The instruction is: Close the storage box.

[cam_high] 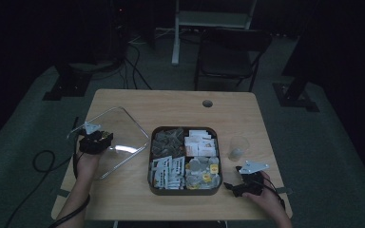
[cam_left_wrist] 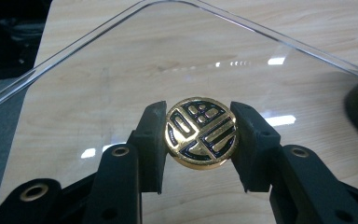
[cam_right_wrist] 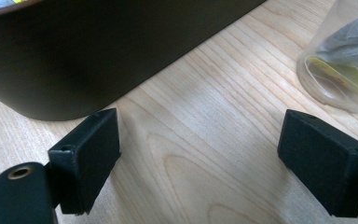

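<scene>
The left gripper (cam_left_wrist: 200, 133) pinches the round gold knob (cam_left_wrist: 201, 132) of the clear lid (cam_high: 119, 135) between its two black jaws, the lid lying at the table's (cam_high: 180, 104) left edge. The right gripper (cam_right_wrist: 198, 158) rests with jaws spread wide and empty near the table's front right corner, just beside the dark compartment box (cam_right_wrist: 98, 51) and the clear cup (cam_right_wrist: 345, 65).

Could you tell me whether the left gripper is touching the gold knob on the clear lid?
Touching. In the left gripper view, the left gripper has both pads pressed against the sides of the gold knob.
</scene>
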`<action>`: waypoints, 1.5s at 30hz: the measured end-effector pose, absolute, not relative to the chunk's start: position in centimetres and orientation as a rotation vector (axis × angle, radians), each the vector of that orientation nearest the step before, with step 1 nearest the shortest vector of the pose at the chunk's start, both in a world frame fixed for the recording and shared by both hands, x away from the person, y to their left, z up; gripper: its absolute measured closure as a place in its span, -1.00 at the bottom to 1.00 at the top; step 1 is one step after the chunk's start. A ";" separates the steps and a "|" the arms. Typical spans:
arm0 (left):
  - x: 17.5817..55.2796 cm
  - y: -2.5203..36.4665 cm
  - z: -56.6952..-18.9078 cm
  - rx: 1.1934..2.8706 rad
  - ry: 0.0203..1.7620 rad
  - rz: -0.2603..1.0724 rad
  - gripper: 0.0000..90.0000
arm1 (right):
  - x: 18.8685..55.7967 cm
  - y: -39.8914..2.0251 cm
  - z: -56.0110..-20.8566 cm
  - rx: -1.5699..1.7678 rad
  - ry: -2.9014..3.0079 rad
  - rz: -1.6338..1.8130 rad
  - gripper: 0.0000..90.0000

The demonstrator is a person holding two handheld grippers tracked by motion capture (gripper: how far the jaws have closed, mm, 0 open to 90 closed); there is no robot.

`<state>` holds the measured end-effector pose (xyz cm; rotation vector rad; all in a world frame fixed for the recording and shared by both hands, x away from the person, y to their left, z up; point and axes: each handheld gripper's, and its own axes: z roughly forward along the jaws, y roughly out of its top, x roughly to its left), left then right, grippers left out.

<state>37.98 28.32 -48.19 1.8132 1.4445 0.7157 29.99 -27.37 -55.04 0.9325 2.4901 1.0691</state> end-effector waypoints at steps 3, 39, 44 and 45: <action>37.9 27.9 -47.5 1.815 1.421 0.716 0.33 | 30.0 -27.4 -55.0 0.932 2.490 1.069 -0.72; 35.9 17.1 -43.0 1.981 0.989 0.535 0.33 | 30.0 -27.4 -55.0 0.933 2.490 1.070 -0.72; 35.4 15.4 -42.9 1.998 0.936 0.503 0.33 | 30.0 -27.4 -55.0 0.932 2.489 1.071 -0.72; 35.3 15.0 -42.9 2.002 0.923 0.498 0.33 | 30.0 -27.4 -55.0 0.933 2.490 1.070 -0.72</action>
